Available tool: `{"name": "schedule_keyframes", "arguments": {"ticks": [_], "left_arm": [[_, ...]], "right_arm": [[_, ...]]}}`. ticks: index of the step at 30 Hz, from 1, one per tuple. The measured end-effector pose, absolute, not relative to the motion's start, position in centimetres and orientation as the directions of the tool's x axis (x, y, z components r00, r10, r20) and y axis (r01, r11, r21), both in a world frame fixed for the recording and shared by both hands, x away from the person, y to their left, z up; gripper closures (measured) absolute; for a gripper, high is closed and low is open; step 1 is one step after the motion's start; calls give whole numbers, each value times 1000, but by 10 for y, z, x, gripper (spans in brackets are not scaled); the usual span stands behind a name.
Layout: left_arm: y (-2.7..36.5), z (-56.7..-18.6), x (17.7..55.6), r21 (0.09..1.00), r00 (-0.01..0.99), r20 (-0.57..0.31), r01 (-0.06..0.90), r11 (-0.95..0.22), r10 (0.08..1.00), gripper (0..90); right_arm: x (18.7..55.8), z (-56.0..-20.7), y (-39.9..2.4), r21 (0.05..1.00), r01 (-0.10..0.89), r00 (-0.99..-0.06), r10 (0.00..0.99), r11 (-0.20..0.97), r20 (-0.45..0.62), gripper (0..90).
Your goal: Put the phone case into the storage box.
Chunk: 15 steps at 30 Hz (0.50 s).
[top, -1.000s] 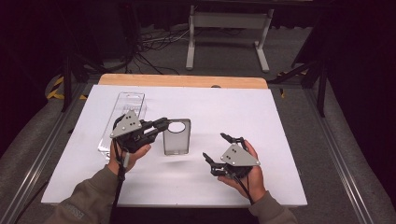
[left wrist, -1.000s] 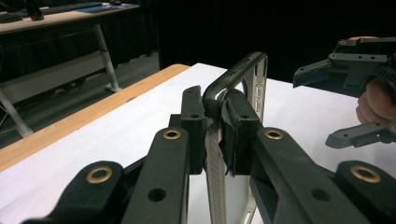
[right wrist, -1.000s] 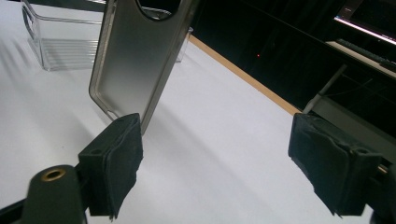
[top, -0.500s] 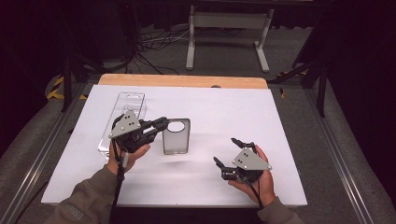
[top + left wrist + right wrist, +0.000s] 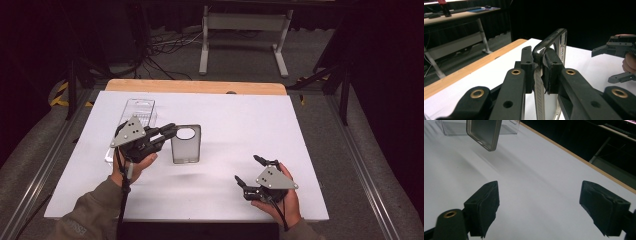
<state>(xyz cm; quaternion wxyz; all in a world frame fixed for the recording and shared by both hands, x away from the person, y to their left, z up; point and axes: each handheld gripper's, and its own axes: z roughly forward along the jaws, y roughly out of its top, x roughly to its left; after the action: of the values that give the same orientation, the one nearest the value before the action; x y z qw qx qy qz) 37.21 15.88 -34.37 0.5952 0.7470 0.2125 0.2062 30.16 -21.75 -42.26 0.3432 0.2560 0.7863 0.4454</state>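
Black jaws of the left gripper [image 5: 167, 131] clamp the phone case [image 5: 186, 145] — right gripper [image 5: 247, 170] gapes.

On the worktop [image 5: 220, 120], the phone case [image 5: 186, 145] sits left of centre, held off the surface by one edge in the left gripper [image 5: 167, 132]. Just behind and left of that gripper lies a clear tray [image 5: 136, 112]. The right gripper [image 5: 248, 170] hovers well apart — near the front right edge.

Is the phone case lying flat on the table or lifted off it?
Lifted. The left tongs clamp the phone case by its edge, and the right gripper view shows it hanging above the table.
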Motion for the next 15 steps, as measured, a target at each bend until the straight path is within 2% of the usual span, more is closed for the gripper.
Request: {"name": "schedule_keyframes", "arguments": {"ticks": [15], "left_arm": [[178,-328,368,983,806,76,37,-177,587,803]], "right_arm": [[302,-421,-218,880,87,-631,709,467,-314,169]]}}
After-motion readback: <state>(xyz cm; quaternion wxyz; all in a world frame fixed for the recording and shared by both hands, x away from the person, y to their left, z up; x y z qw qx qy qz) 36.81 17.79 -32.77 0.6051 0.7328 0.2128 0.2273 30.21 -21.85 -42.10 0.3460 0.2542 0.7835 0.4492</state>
